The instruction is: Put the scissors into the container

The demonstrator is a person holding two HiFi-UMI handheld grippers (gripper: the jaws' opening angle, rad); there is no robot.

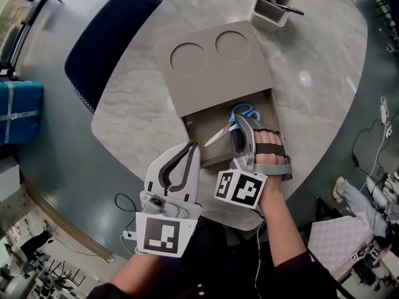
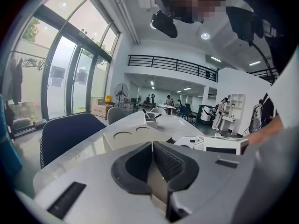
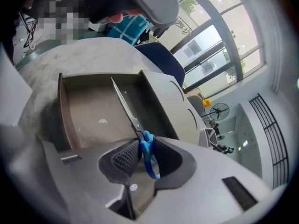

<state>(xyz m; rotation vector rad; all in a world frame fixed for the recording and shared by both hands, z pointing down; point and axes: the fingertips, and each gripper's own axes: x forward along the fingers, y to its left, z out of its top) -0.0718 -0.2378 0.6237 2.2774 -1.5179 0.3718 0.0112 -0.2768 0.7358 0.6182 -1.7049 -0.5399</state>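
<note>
A beige container (image 1: 215,67) with two round recesses on top stands on the marble table, its drawer (image 1: 198,134) pulled out toward me. The scissors (image 1: 225,129), blue-handled with steel blades, lie in the drawer with the blades pointing left. My right gripper (image 1: 242,124) reaches into the drawer. In the right gripper view the blue handles (image 3: 148,155) stand between its jaws (image 3: 142,146), which are parted and not pressing on them, and the blades (image 3: 124,104) run out over the drawer floor. My left gripper (image 1: 187,149) (image 2: 152,146) hovers at the drawer's near left corner, shut and holding nothing.
A grey pen holder (image 1: 271,10) with pens stands at the far edge of the table (image 1: 324,73). A dark blue chair (image 1: 106,36) sits at the table's left side. A teal box (image 1: 19,111) and cables lie on the floor around.
</note>
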